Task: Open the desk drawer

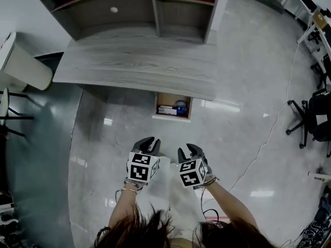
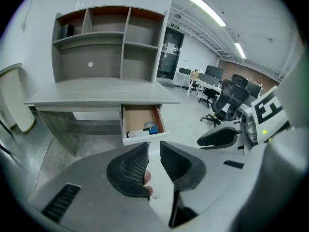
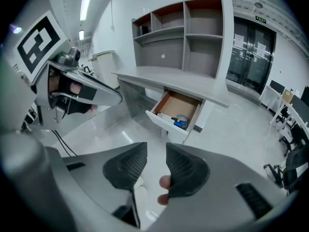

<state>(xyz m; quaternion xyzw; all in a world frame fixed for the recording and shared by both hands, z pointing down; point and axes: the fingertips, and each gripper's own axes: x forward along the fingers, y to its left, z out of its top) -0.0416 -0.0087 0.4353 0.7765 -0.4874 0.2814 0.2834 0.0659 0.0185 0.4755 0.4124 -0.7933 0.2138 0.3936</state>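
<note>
The grey wooden desk (image 1: 139,68) has a small drawer (image 1: 173,106) under its right part, and the drawer stands pulled out. Inside it lie a blue tape roll (image 1: 180,106) and some flat white items. The drawer (image 2: 142,124) is in the middle of the left gripper view, and the same drawer (image 3: 176,111) lies ahead in the right gripper view. My left gripper (image 1: 149,143) and right gripper (image 1: 189,150) hang side by side over the floor, well short of the drawer. The left gripper (image 2: 154,148) and right gripper (image 3: 156,150) each show a narrow gap with nothing in it.
A grey hutch with open shelves (image 1: 139,4) stands on the desk's back. A white rounded object (image 1: 23,66) is at the desk's left end. Black office chairs (image 1: 315,115) stand at the right, and a thin cable (image 1: 269,138) runs across the shiny floor.
</note>
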